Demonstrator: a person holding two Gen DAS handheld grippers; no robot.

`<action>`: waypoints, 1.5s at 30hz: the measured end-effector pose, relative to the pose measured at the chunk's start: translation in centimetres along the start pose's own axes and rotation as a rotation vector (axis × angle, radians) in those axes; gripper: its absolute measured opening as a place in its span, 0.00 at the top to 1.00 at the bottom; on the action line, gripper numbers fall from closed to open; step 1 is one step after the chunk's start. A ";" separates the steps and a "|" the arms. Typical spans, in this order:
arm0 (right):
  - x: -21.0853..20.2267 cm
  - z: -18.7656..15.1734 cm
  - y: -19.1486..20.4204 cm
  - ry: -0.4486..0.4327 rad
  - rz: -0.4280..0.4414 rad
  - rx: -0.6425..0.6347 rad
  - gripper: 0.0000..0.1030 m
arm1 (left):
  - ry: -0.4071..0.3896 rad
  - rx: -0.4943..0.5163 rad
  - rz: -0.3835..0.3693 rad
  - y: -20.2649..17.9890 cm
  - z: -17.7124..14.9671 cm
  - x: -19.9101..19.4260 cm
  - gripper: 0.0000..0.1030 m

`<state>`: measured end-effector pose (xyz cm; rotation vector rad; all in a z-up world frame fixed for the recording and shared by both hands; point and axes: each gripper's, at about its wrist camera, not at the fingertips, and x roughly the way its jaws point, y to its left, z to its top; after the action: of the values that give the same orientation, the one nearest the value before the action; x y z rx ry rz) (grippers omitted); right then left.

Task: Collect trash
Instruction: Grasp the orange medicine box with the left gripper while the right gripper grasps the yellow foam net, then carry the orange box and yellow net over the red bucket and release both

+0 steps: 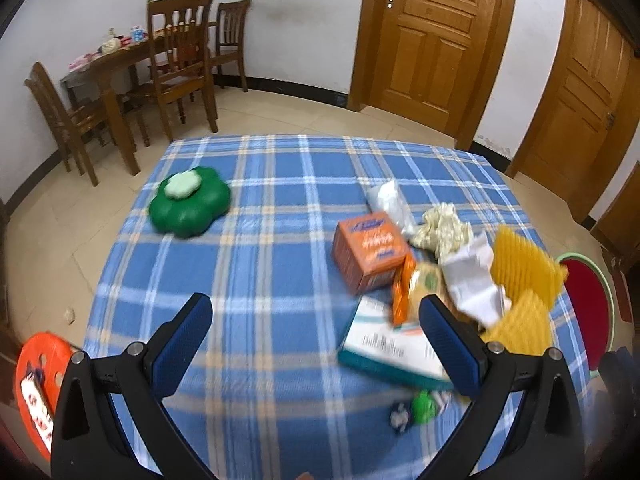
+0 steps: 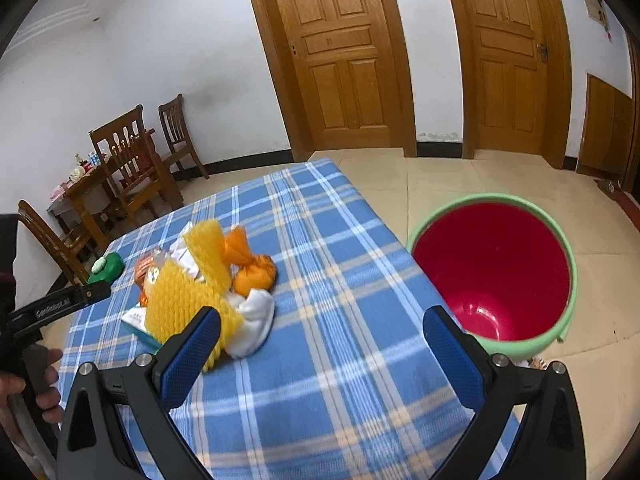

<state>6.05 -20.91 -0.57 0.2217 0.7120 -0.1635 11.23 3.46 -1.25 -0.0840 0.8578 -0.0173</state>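
Note:
A pile of trash lies on the blue plaid tablecloth [image 1: 260,264]: an orange box [image 1: 368,250], a teal-edged flat box [image 1: 390,350], crumpled paper [image 1: 472,276], yellow foam netting [image 1: 520,268] and a small green scrap [image 1: 424,406]. My left gripper [image 1: 316,344] is open and empty, just short of the pile. In the right wrist view the yellow netting [image 2: 192,288], an orange bag [image 2: 254,270] and white paper [image 2: 254,320] lie ahead-left. My right gripper [image 2: 324,354] is open and empty above the cloth [image 2: 340,380]. A red bucket with a green rim [image 2: 496,276] stands on the floor to the right of the table.
A green flower-shaped object [image 1: 190,202] sits on the cloth's far left. An orange stool [image 1: 38,384] is below left. A wooden dining table and chairs [image 1: 132,80] stand by the far wall, and two wooden doors [image 2: 344,52] lie beyond. The left gripper's handle [image 2: 48,304] shows at the left edge.

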 end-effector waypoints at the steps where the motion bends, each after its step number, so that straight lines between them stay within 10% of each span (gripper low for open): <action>1: 0.3 0.4 0.2 0.002 -0.001 -0.003 0.00 | 0.005 0.008 -0.002 -0.2 0.5 0.6 0.01; 16: 3.9 3.8 3.4 0.087 0.036 -0.033 0.01 | 0.093 0.060 -0.110 -1.6 3.3 7.4 0.10; 27: 6.5 4.3 6.6 0.120 0.089 -0.090 0.45 | 0.115 0.012 -0.180 -0.2 3.0 8.6 0.52; 45: 7.6 4.1 7.2 0.162 0.173 -0.078 0.87 | 0.019 -0.012 -0.246 1.1 2.6 3.6 0.53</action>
<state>15.92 -15.60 -1.54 0.2224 0.8542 0.0481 15.50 4.54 -2.35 -0.2000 0.8622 -0.2437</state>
